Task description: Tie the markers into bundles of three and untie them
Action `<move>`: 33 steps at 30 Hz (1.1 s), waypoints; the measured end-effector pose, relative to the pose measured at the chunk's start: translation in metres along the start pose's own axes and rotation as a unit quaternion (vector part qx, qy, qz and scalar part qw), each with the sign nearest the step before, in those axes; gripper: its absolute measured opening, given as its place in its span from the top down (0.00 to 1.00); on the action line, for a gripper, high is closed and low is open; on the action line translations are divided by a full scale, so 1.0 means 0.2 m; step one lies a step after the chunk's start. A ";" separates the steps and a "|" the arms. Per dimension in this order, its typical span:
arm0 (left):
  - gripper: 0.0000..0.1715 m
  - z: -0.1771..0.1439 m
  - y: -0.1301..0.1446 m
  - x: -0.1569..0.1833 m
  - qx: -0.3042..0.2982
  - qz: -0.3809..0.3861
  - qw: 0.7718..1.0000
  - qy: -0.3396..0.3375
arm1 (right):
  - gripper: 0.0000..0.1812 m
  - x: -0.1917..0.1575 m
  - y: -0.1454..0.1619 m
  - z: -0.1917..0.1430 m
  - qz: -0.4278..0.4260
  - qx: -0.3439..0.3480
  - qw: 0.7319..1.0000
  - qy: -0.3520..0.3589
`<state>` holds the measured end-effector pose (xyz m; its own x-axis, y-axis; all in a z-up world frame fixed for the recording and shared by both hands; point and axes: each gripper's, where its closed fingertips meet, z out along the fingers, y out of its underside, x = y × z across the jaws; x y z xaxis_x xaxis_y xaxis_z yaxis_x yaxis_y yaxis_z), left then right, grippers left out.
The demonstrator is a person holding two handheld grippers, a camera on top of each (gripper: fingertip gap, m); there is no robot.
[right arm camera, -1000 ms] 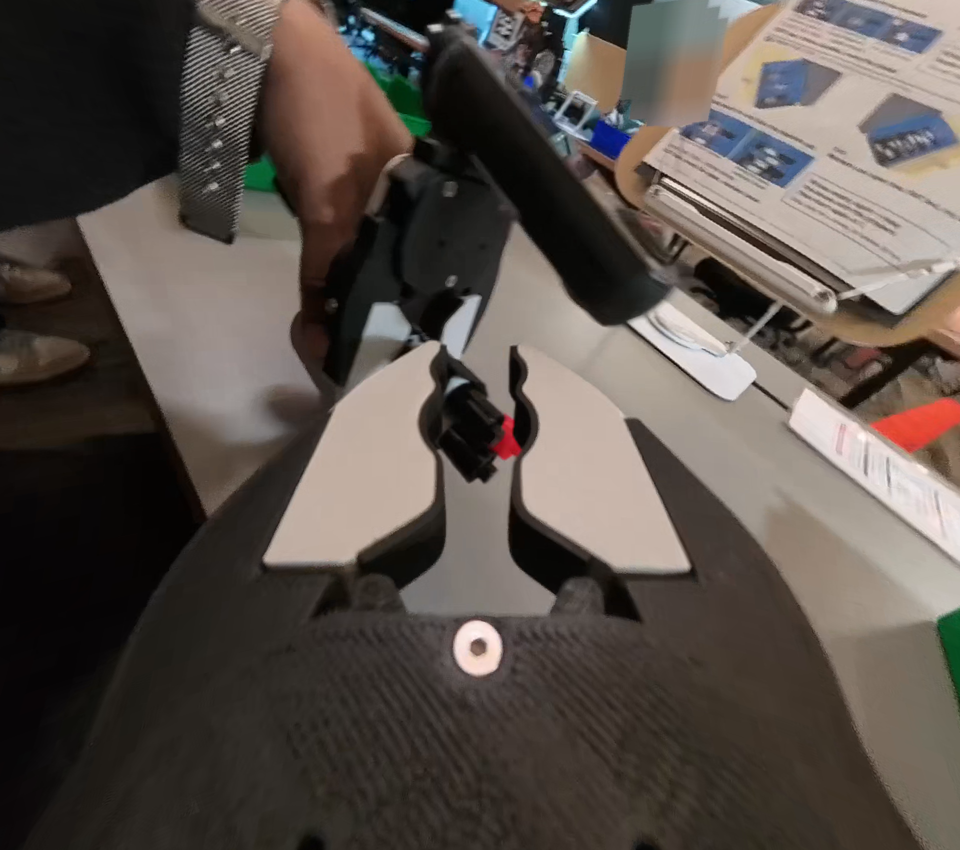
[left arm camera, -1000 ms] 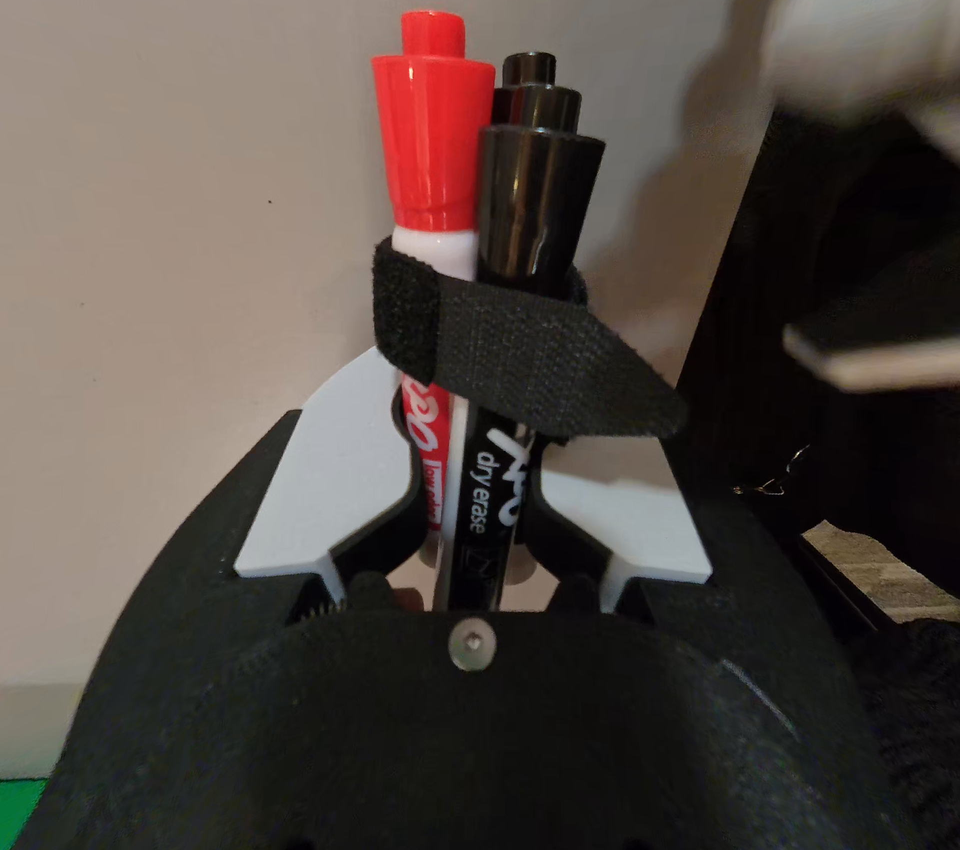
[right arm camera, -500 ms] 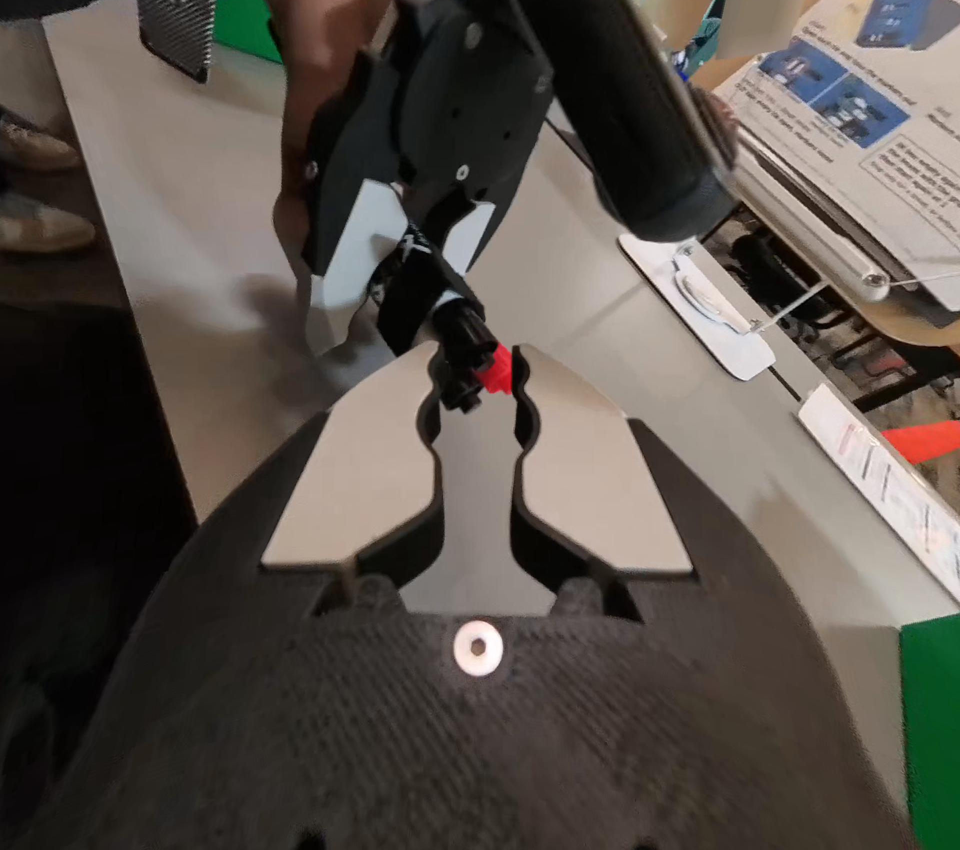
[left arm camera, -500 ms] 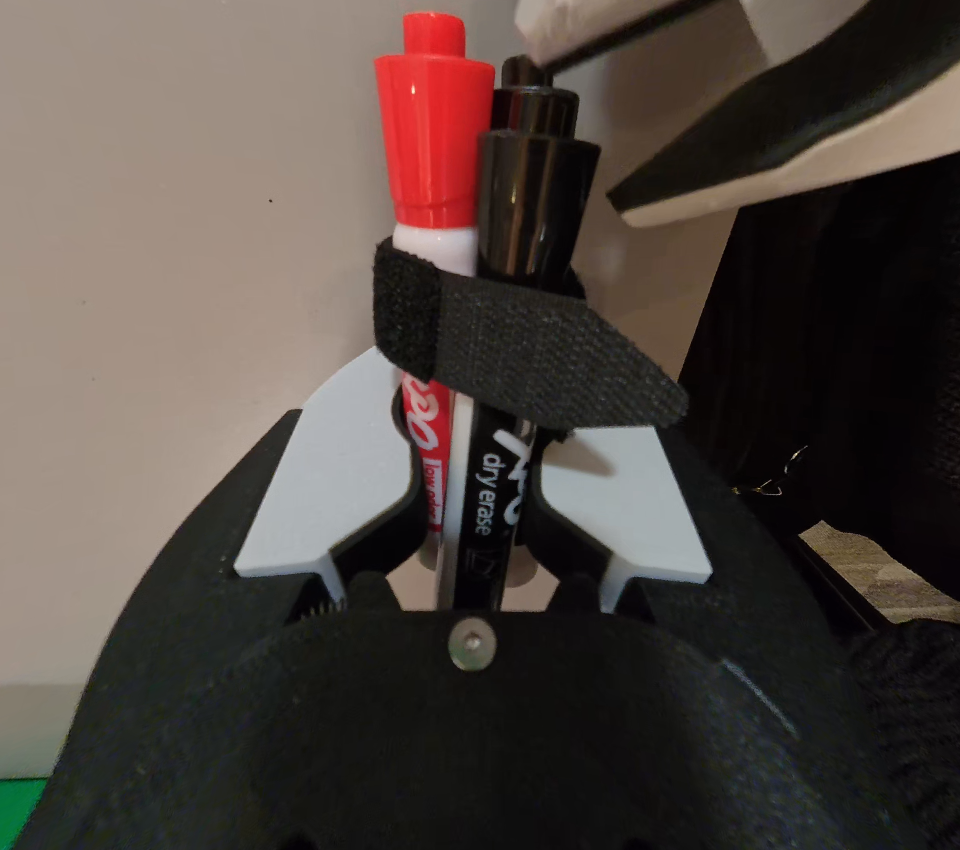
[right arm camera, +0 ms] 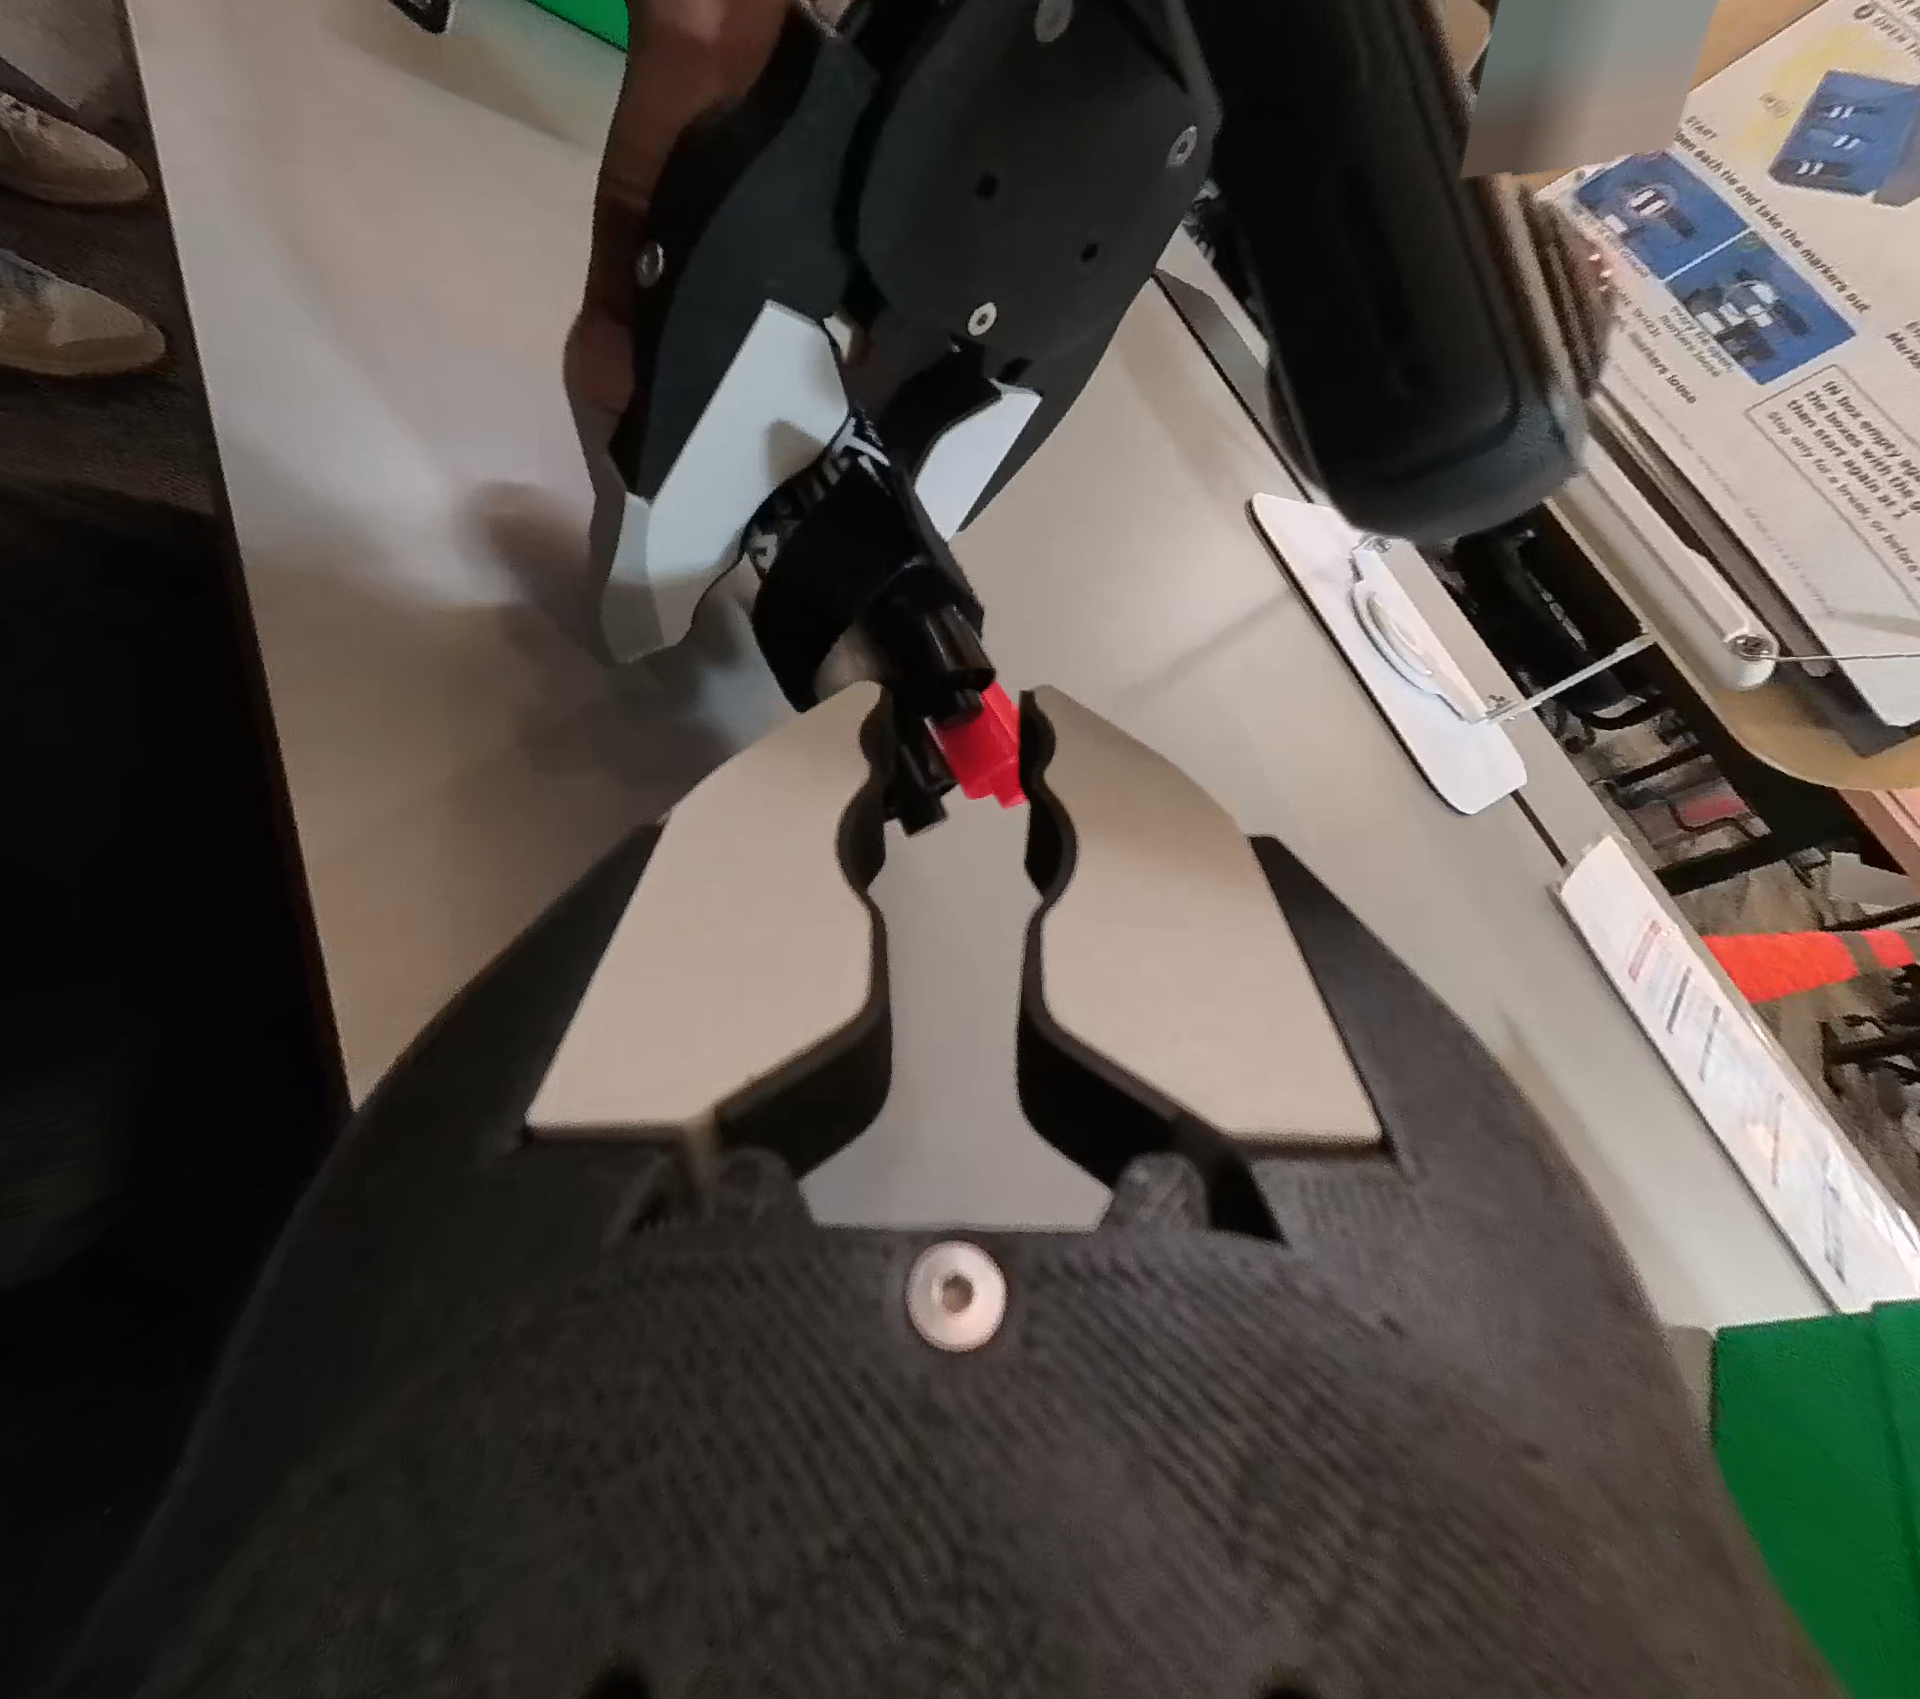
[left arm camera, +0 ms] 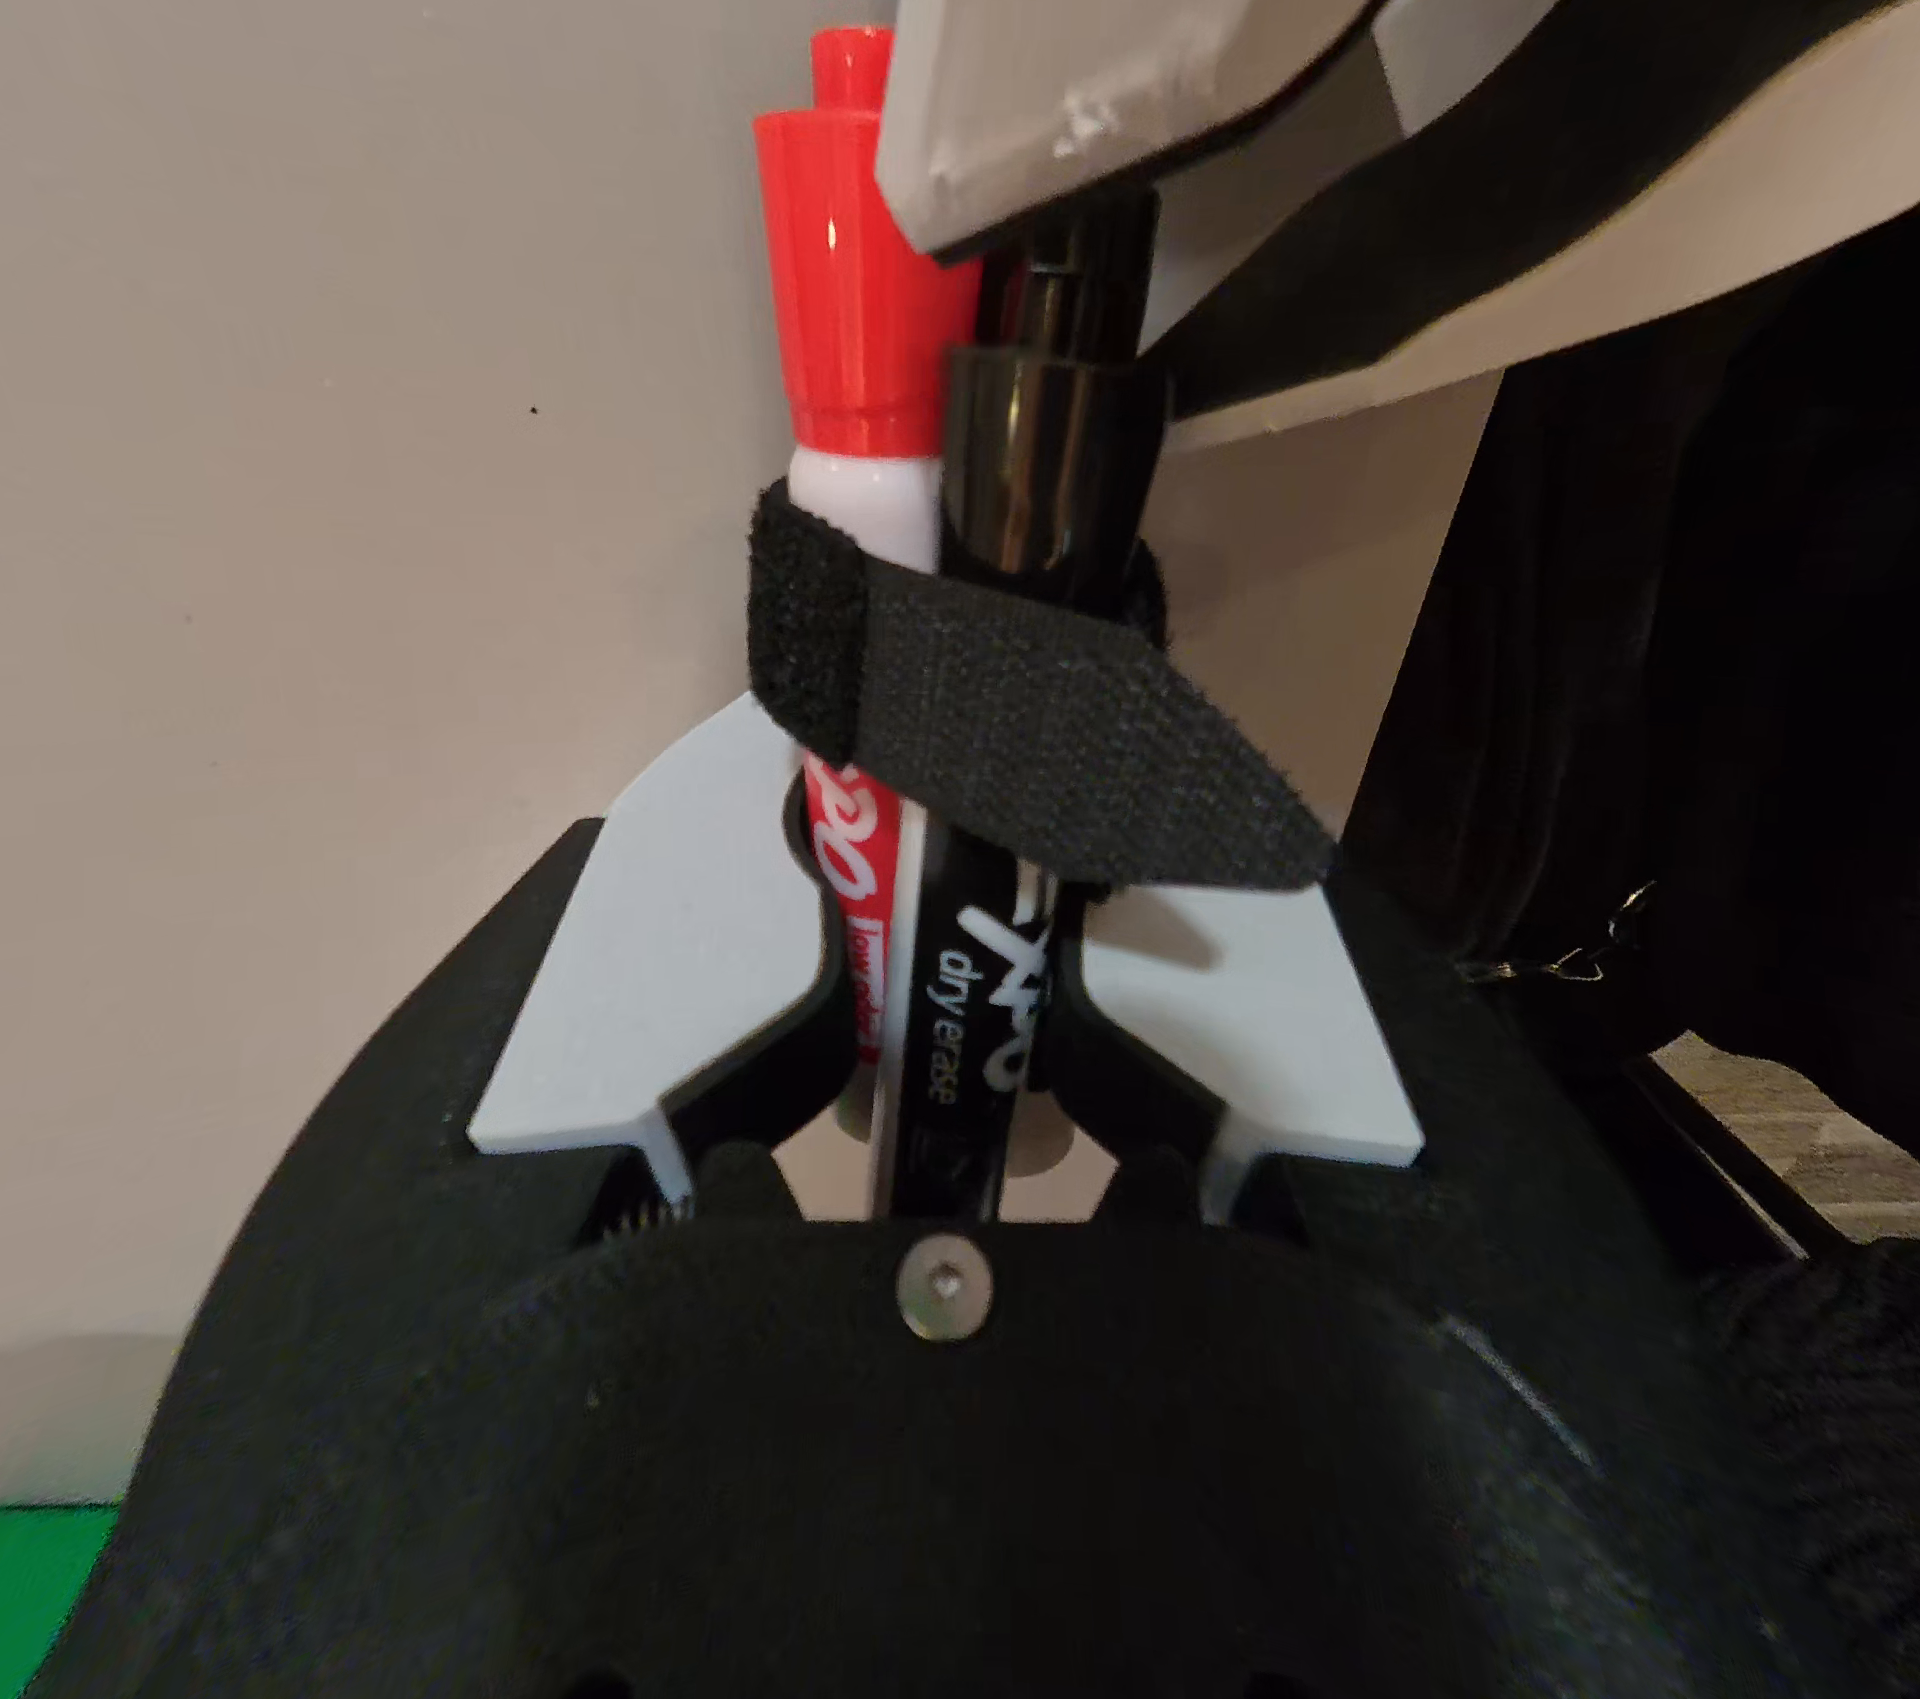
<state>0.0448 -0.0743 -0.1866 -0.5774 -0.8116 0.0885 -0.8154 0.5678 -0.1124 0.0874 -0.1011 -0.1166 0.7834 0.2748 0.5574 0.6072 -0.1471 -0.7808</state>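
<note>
Left tongs (left arm camera: 940, 828) pinching strapped markers (left arm camera: 966, 506), printed labels; right tongs (right arm camera: 951, 750) spread around caps.

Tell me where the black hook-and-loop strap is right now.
In the left wrist view, the black strap wraps the red marker and black markers just above the left tool, its loose tail pointing right.

A pale grey worktop (right arm camera: 395, 319) holds a white tag (right arm camera: 1382, 652), a white paper strip (right arm camera: 1714, 1088) and green patches (right arm camera: 1808, 1462); a printed poster (right arm camera: 1766, 319) stands beyond.
</note>
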 end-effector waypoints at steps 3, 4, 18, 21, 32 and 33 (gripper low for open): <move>0.73 0.00 0.00 0.00 -0.002 0.003 1.000 -0.001 | 0.87 -0.02 -0.02 0.01 -0.006 0.012 1.000 -0.012; 0.74 0.00 0.00 0.00 -0.003 0.003 1.000 -0.002 | 0.87 -0.03 -0.02 0.02 -0.009 0.015 1.000 -0.015; 0.74 0.00 0.00 0.01 0.002 -0.004 1.000 0.004 | 0.89 0.01 0.03 -0.02 -0.008 0.002 1.000 -0.024; 0.74 0.00 0.00 0.01 0.005 -0.003 1.000 0.005 | 0.88 0.02 0.04 -0.03 -0.005 -0.001 1.000 -0.023; 0.74 0.00 -0.01 0.02 0.023 -0.004 1.000 0.019 | 0.85 0.01 0.02 -0.03 -0.007 0.004 1.000 -0.020; 0.74 0.00 -0.01 0.02 0.026 -0.005 0.999 0.021 | 0.85 0.02 0.02 -0.03 -0.005 0.005 1.000 -0.018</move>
<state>0.0439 -0.0775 -0.1857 -0.5709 -0.8104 0.1317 -0.8189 0.5504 -0.1627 0.0932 -0.1070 -0.1155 0.7721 0.3100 0.5547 0.6131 -0.1340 -0.7785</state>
